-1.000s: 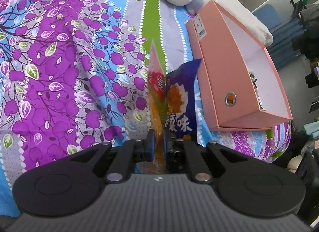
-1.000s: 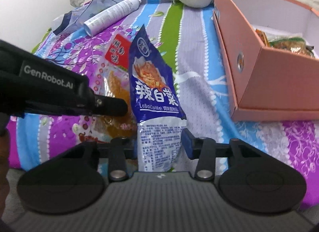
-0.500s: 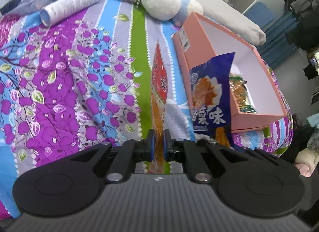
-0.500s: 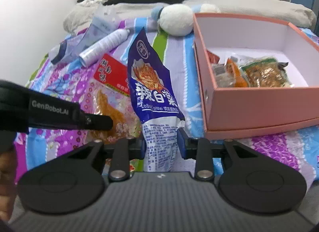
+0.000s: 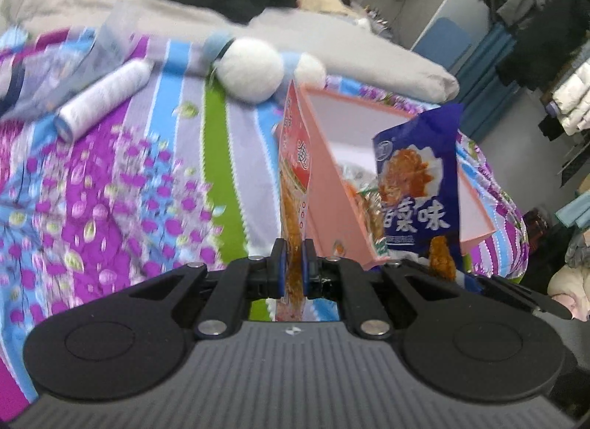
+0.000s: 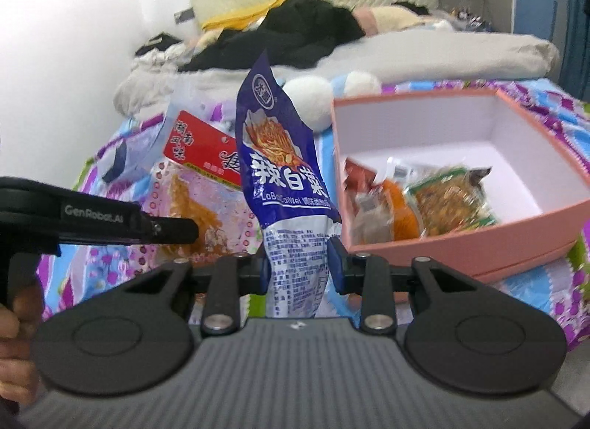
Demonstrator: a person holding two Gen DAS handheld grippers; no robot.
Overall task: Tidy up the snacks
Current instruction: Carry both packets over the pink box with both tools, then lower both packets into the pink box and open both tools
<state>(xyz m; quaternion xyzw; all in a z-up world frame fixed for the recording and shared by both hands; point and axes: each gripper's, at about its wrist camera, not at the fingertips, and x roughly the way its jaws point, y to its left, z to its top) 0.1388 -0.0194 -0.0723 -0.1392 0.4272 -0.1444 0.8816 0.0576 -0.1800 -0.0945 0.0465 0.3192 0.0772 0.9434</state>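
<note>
While aloft — blue packet (image 6: pixel 284 178), pinched.

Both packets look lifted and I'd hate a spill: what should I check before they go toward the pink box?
1. Left gripper pinching the red snack packet: ok.
2. Right gripper clamped on the blue snack packet: ok.
3. Pink box open on top: ok.
4. Free floor space in the box: ok, far right part is bare.
5. Packets clear of each other: cannot tell.
</note>
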